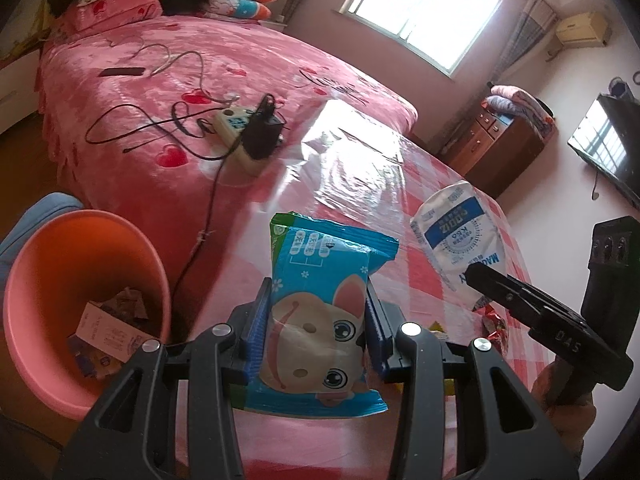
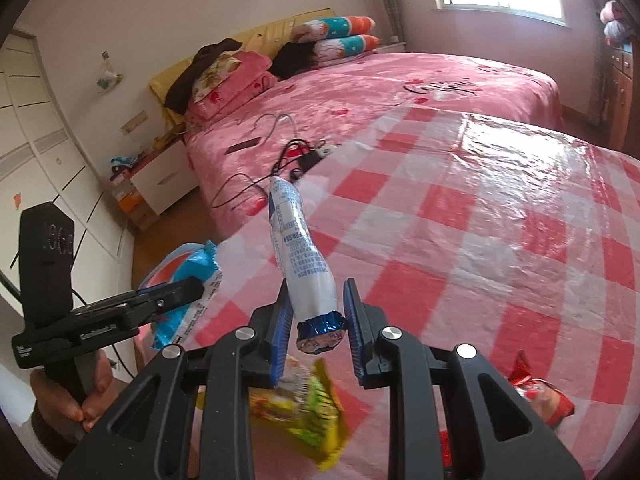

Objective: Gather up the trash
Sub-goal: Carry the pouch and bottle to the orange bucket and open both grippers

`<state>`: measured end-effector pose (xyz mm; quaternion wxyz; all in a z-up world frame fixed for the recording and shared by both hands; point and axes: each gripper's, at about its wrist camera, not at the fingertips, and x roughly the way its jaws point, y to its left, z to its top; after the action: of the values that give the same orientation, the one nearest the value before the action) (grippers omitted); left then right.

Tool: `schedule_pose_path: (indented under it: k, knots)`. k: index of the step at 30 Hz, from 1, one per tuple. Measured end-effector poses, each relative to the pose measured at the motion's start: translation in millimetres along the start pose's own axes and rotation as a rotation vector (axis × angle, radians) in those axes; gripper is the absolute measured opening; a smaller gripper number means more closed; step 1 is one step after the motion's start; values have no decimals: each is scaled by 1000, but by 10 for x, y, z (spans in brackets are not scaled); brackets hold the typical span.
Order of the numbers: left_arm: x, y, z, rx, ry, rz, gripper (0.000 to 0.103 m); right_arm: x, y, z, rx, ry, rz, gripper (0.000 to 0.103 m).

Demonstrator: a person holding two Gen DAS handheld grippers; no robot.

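My left gripper (image 1: 318, 286) is shut on a blue snack packet (image 1: 320, 312) with a cartoon animal on it, held up above the table's left edge. To its lower left stands an orange bin (image 1: 52, 264) with paper scraps inside. My right gripper (image 2: 316, 292) is shut on the lower end of a white and blue pouch (image 2: 298, 248), which stands upright in the air. In the left wrist view that pouch (image 1: 452, 236) hangs to the right, with the right gripper (image 1: 480, 276) below it. The right wrist view shows the left gripper (image 2: 180, 292) and its packet (image 2: 200, 276) at the left.
A table with a red and white checked cloth (image 2: 460, 240) lies under both grippers. A yellow-green wrapper (image 2: 308, 408) and a red wrapper (image 2: 536, 392) lie near its front edge. Beyond is a pink bed (image 1: 240, 60) with a power strip (image 1: 244, 136) and cables.
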<state>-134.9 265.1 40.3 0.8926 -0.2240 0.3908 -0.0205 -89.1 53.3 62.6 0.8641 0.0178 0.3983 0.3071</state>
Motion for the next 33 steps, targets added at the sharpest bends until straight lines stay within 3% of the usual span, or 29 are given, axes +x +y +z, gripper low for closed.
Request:
schedule_pose_path:
  k: [11,28,31,32,33]
  knots:
    - [-213,474,-17,-77,-36,42,43,280,547,95,-54,64,94,27]
    - [-547,1583,-166,-285,-94,191,43,1116,1600,137,-157,200,245,27]
    - [-523,1727,-201,-323,-90,231,46,1229,1743,82,-201,206,230,35]
    - [-520,1776,-216,-337,-91,244,55,1260,1777,54,-215,208,216,42]
    - [-526,1814,-227,-350,-96,252,59,1285,1788,22,-220,206,201,56]
